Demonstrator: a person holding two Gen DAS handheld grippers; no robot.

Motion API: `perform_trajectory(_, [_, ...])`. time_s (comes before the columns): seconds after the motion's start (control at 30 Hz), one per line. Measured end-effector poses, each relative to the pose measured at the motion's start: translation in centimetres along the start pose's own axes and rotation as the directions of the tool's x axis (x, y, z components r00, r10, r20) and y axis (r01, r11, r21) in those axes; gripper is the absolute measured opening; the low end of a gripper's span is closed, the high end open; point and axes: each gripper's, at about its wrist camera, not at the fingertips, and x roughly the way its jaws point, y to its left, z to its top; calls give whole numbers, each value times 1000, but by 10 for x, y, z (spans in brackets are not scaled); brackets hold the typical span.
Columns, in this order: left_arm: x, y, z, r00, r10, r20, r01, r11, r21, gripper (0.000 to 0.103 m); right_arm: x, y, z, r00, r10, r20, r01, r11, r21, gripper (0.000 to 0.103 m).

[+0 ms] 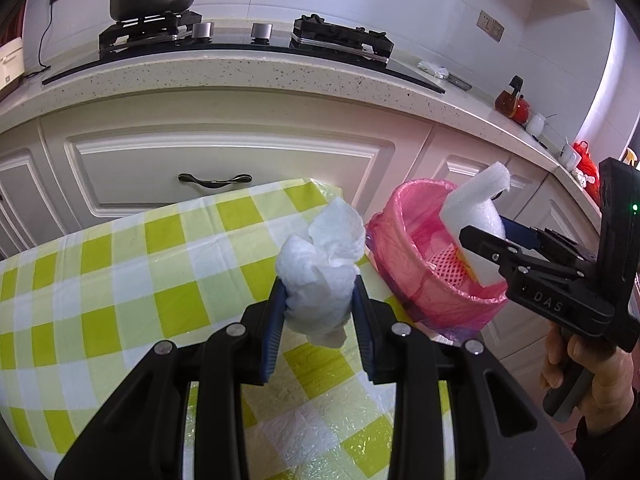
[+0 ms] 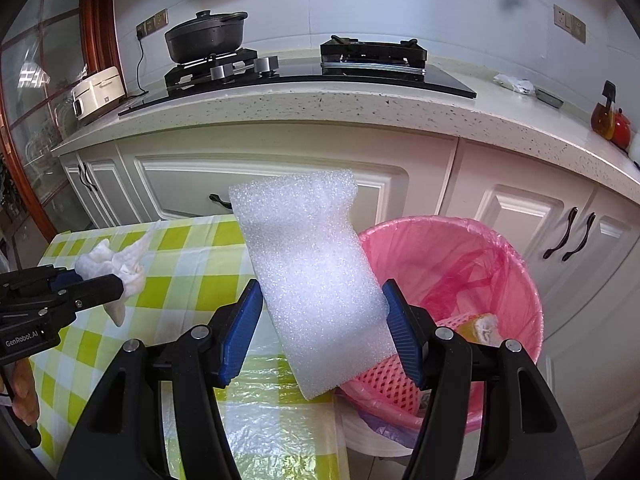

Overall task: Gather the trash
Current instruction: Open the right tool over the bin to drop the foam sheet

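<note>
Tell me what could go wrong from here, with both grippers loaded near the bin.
1. The foam block sits tilted in the right gripper, lower end over the table edge beside the pink-lined bin; released now, it might bounce off the rim.
2. The left gripper holds the crumpled tissue above the checked tablecloth, not the bin; a slip drops it back.

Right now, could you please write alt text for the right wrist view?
The right hand-held gripper clamps a white foam block beside a pink-lined trash bin. At left, the left hand-held gripper holds a crumpled tissue over a green checked tablecloth.
</note>
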Motion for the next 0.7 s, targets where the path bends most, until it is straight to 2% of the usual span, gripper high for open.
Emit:
perform_trajectory(0.37, [4,-15,9,1000,-11,3,11,1000,26,31,-3,-13,0,1000,-16,5,16,1000,13,59])
perform_trajectory(0.7, [17,-46,29,999,-41,14,40,997,59,31,-6,-41,2,998,-55,10,54,996,65,59])
